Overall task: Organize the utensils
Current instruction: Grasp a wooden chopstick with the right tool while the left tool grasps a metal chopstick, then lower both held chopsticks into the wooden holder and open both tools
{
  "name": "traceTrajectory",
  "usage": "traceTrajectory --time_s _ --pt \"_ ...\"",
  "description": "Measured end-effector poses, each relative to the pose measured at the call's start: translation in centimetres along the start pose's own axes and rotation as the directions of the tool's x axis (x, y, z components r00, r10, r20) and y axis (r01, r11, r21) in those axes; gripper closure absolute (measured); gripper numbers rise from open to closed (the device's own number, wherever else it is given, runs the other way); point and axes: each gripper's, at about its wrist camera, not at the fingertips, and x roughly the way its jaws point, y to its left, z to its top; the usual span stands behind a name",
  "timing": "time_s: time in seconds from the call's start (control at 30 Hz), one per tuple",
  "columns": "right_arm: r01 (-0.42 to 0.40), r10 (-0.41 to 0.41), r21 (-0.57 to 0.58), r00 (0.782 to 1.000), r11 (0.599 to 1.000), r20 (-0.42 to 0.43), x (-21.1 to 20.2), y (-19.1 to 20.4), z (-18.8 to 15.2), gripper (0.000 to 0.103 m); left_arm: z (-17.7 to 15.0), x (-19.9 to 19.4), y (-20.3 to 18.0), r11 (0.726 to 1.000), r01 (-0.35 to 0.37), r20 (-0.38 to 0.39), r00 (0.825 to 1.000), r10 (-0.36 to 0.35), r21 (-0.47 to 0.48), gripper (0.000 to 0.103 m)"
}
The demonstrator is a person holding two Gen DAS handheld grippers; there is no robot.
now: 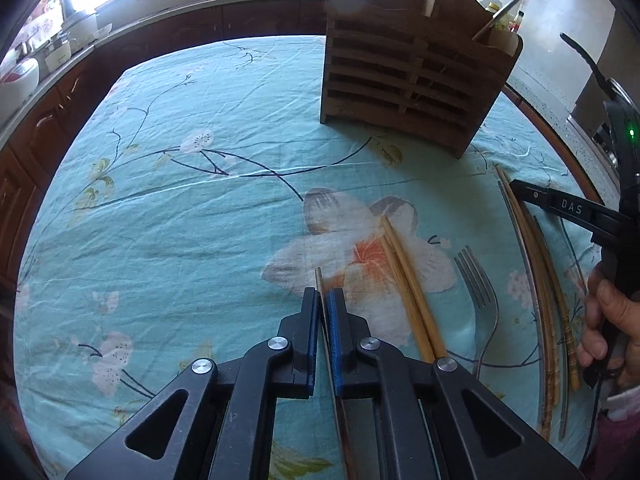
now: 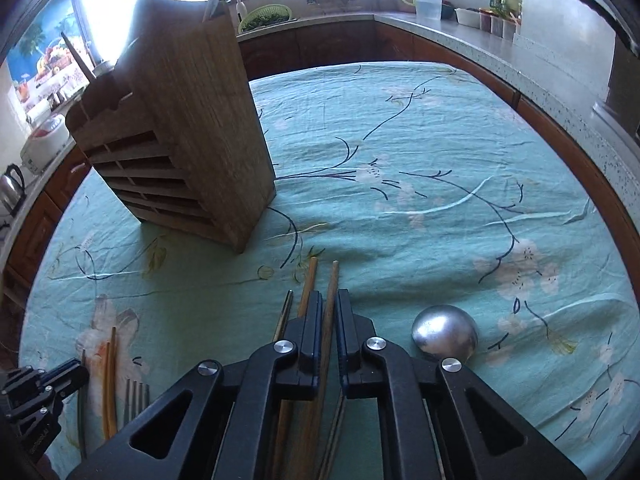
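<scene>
A wooden slatted utensil holder [image 1: 412, 60] stands on the table; it also shows in the right wrist view [image 2: 180, 140]. My left gripper [image 1: 323, 300] is shut on a thin dark chopstick [image 1: 319, 280] low over the cloth. A pair of bamboo chopsticks [image 1: 408, 288] and a metal fork [image 1: 480, 292] lie to its right. My right gripper [image 2: 329, 300] has its jaws narrowly apart around a wooden chopstick [image 2: 333, 280], among several chopsticks [image 2: 306, 288] lying on the cloth. A metal spoon bowl [image 2: 445, 334] lies just right of it. The right gripper also shows in the left wrist view [image 1: 520, 190].
The table has a teal floral cloth [image 1: 180, 200]. Kitchen counters with bowls, a green colander [image 2: 266, 16], jars and a kettle [image 2: 10, 190] surround it. More long chopsticks [image 1: 548, 280] lie at the table's right edge.
</scene>
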Motion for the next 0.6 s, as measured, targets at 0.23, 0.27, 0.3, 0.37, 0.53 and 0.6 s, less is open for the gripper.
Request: traceTrajectory --time_s 0.23,0.27,0.3,0.37,0.53,0.6 --pt "-0.105 0.101 0.030 0.989 0.994 0.112 -6.3 0.1 -0.6 0.098 -0.4 -2.9 2.1 0.995 0.085 0.029 0.996 -0.083 -0.047 0.101" --pt "-0.114 0.110 0.027 0.986 0.993 0.127 -7.3 0.2 -0.6 0.098 -0.4 -3.6 2.2 0.994 0.095 0.040 0.995 -0.093 -0.049 0.101" --pt "-0.119 0.115 0.025 0.983 0.993 0.141 -8.1 0.4 -0.5 0.098 -0.4 -4.5 2.4 0.993 0.107 0.055 0.993 -0.104 -0.050 0.101" --pt "-0.131 0.127 0.016 0.977 0.991 0.172 -9.8 0.6 -0.4 0.098 -0.3 -6.3 2.6 0.991 0.127 0.088 0.989 -0.122 -0.049 0.101" --pt "-0.162 0.158 -0.004 0.959 0.987 0.237 -13.6 1.2 -0.2 0.098 -0.3 -11.2 3.0 0.984 0.173 0.194 0.967 -0.163 -0.032 0.101" --pt "-0.166 0.164 -0.013 0.950 0.986 0.266 -15.0 1.5 -0.2 0.098 -0.5 -13.1 3.2 0.982 0.188 0.233 0.956 -0.177 -0.024 0.101"
